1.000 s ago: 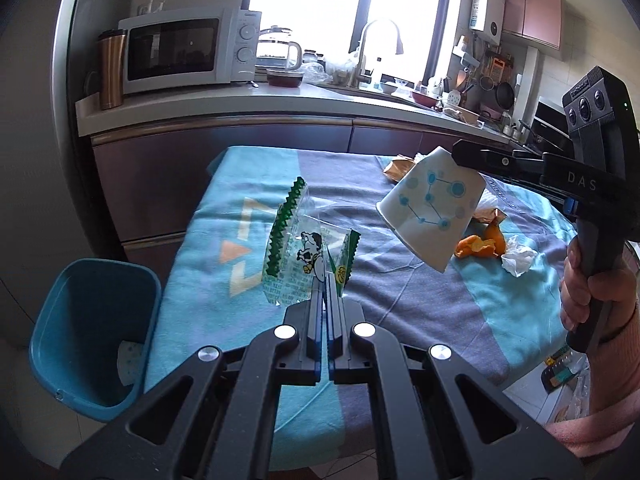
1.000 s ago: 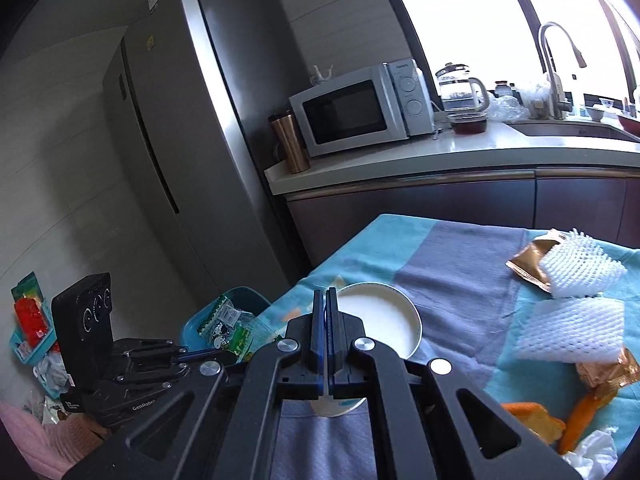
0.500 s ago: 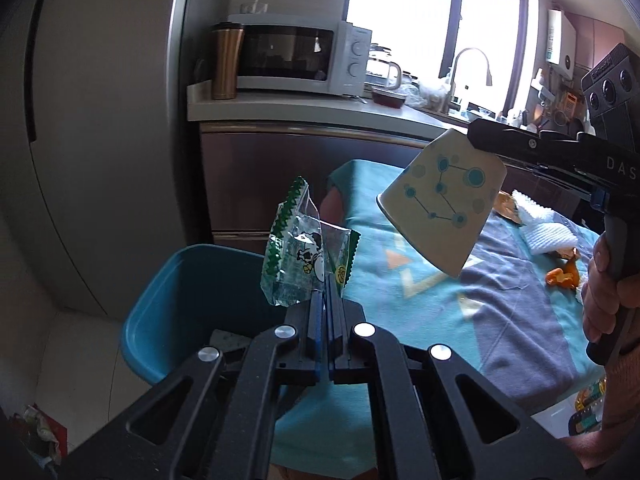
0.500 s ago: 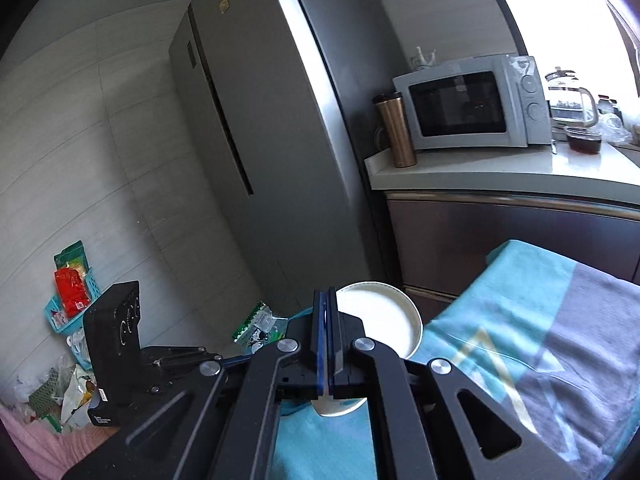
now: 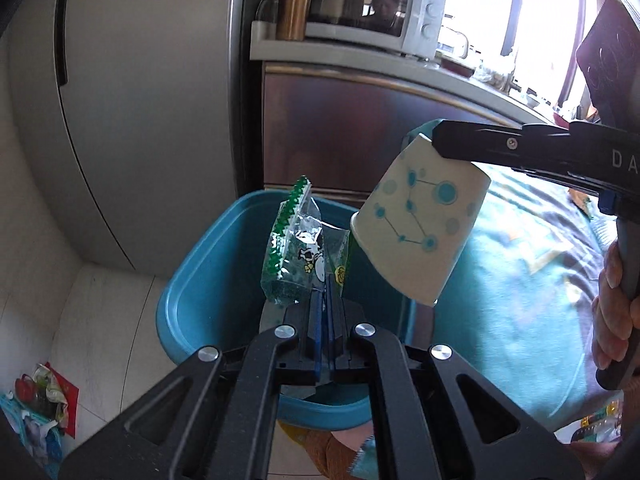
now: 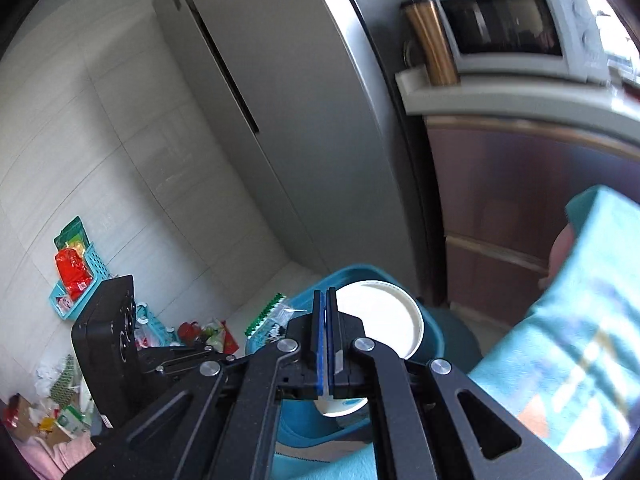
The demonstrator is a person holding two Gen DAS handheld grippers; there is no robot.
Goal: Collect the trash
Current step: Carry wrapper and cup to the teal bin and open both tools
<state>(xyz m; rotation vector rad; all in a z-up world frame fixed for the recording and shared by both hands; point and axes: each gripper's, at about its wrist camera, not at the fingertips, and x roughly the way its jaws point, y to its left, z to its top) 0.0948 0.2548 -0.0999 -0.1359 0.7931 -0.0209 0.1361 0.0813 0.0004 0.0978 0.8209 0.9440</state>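
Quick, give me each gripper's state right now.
Left gripper: closed on the snack wrapper.
Right gripper: closed on the paper cup.

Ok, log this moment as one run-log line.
left gripper: shut on snack wrapper | right gripper: shut on paper cup | both above blue bin | release pending

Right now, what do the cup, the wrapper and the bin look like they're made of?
Cup: seemingly paper, matte white with printed blue dots and lines; the right claw pinches its rim.
Wrapper: thin clear plastic film, glossy and crinkled, with green print and a cartoon; held in the left claw.
Bin: likely moulded plastic, smooth teal with a soft sheen.
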